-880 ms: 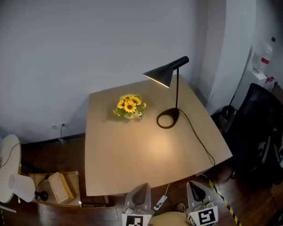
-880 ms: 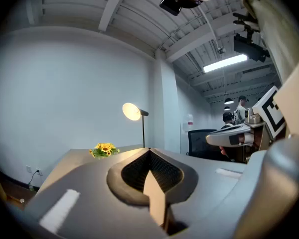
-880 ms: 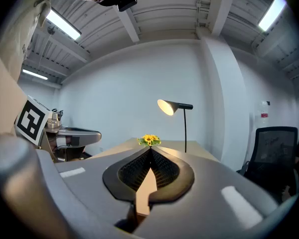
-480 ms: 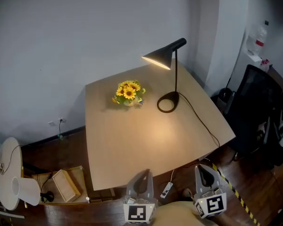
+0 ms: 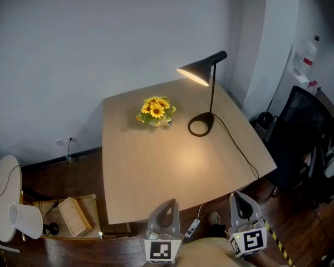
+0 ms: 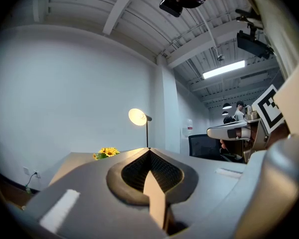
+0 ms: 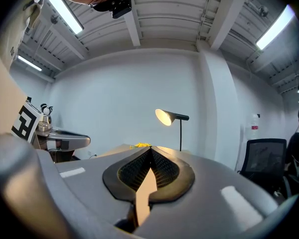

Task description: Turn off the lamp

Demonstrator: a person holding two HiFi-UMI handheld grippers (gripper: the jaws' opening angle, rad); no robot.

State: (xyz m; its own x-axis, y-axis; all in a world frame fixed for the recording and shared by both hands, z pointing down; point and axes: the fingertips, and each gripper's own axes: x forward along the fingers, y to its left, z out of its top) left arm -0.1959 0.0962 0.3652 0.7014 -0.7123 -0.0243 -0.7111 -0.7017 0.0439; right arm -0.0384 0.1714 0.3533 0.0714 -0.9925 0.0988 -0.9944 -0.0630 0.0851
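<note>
Lamp point(image 5: 199, 72) slightly rightward now, well beyond left claw point(image 5: 167, 204), right claw point(image 5: 240, 198).

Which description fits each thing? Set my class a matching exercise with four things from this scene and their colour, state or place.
Column one
1. lamp
2. sunflowers
3. left gripper
4. office chair

Column two
A. black, on the floor right of the table
B. shut and empty, before the table's near edge
C. switched on, glowing
D. yellow, left of the lamp's base

Pairs: 1-C, 2-D, 3-B, 4-A
</note>
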